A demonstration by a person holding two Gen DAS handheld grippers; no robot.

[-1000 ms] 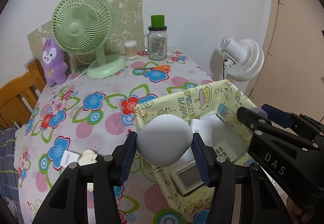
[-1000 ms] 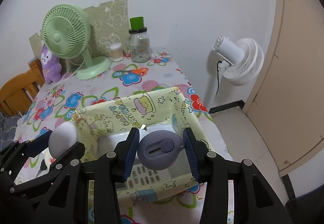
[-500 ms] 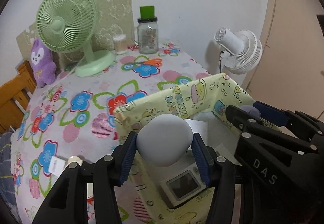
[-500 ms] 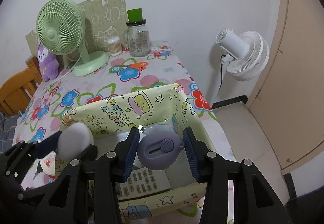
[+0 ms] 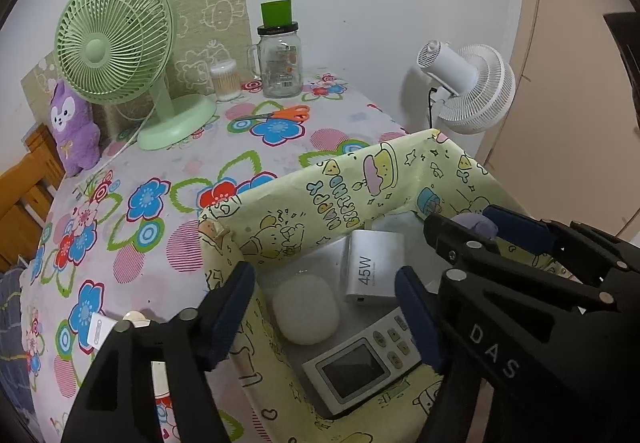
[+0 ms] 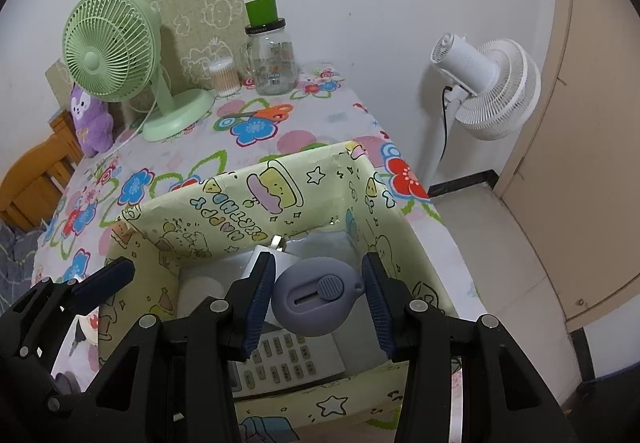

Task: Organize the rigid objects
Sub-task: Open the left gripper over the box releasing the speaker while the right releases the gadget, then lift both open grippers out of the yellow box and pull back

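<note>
Legible markings: "45W" on silver charger [image 5: 374, 267] inside the box; "DAS" in white letters on right gripper [image 5: 480, 229] body; box wall print unreadable.

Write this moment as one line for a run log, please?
left gripper: open, above box | white case: lying in box | right gripper: shut on purple cutter, over box | next: probably drop cutter

The left tool [image 5: 326, 307] has spread its fingers and let go of the white case [image 5: 306, 310], which now lies in the box [image 5: 360, 183] below and between them, beside the charger [image 5: 374, 269].
</note>
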